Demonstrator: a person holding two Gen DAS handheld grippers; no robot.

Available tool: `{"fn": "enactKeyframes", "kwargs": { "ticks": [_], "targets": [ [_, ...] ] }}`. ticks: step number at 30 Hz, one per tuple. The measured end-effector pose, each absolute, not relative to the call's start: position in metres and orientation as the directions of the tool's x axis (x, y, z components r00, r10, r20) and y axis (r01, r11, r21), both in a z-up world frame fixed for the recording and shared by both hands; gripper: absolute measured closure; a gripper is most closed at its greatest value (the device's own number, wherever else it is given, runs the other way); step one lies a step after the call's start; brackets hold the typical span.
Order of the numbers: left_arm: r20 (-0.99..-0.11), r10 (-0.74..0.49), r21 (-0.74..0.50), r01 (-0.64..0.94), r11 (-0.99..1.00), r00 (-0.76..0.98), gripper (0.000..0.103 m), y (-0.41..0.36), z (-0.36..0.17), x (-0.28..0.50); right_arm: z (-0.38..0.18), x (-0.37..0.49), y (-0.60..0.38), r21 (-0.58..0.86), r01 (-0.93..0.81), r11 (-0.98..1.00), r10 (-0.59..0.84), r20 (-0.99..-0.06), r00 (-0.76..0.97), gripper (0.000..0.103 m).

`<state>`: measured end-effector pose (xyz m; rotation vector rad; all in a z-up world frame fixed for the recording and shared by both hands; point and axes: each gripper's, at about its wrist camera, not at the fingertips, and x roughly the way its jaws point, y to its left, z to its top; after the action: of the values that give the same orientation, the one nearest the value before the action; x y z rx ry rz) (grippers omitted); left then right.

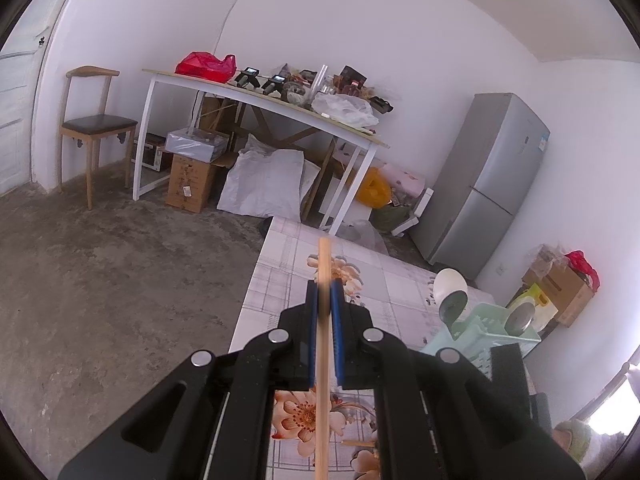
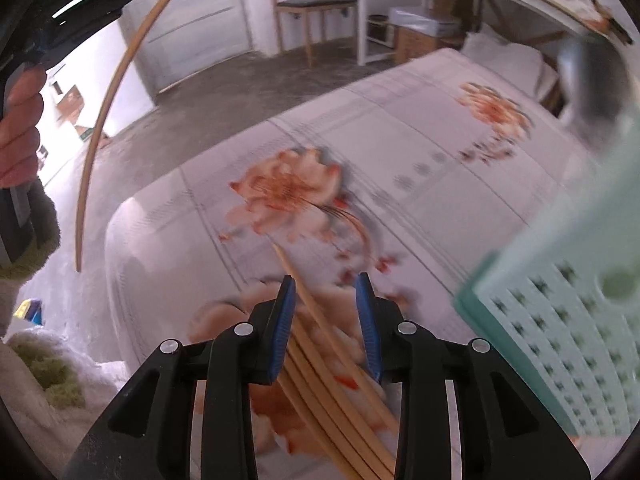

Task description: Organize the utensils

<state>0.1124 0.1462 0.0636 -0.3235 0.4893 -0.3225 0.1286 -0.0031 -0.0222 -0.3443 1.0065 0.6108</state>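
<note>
My left gripper (image 1: 325,285) is shut on a single wooden chopstick (image 1: 323,344), which sticks out past the fingertips over the flowered table. In the right wrist view that chopstick (image 2: 100,120) hangs at the upper left, below the hand (image 2: 16,132) that holds the left gripper. My right gripper (image 2: 325,280) points down at a bunch of several chopsticks (image 2: 332,400) lying on the tablecloth. They run between its blue pads (image 2: 285,320), and the jaws stand apart without pressing on them. A mint green perforated basket (image 2: 560,320) stands close on the right.
The basket (image 1: 480,340) holds metal spoons (image 1: 452,308) and a white spoon (image 1: 450,282). The table's left edge (image 1: 256,276) drops to a concrete floor. Beyond it stand a cluttered white desk (image 1: 260,98), a chair (image 1: 96,124) and a grey fridge (image 1: 488,184).
</note>
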Motion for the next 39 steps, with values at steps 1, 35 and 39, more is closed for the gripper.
{"fn": "enactKeyframes", "kwargs": {
  "ticks": [1, 35, 39],
  "targets": [
    [-0.404, -0.372, -0.374, 0.22, 0.901, 0.836, 0.097, 0.147, 0.063, 0.111, -0.023, 0.131, 0.004, 0.014, -0.639, 0.769, 0.326, -0.869, 0.373, 0.072],
    [-0.222, -0.468, -0.406, 0.356, 0.842, 0.855, 0.097, 0.127, 0.143, 0.091, 0.117, 0.047, -0.121, 0.019, -0.347, 0.938, 0.312, -0.487, 0.816, 0.1],
    [-0.158, -0.529, -0.425, 0.427, 0.798, 0.833, 0.097, 0.112, 0.169, 0.092, 0.124, 0.031, -0.143, 0.064, -0.273, 0.96, 0.273, -0.436, 0.857, 0.1]
  ]
}}
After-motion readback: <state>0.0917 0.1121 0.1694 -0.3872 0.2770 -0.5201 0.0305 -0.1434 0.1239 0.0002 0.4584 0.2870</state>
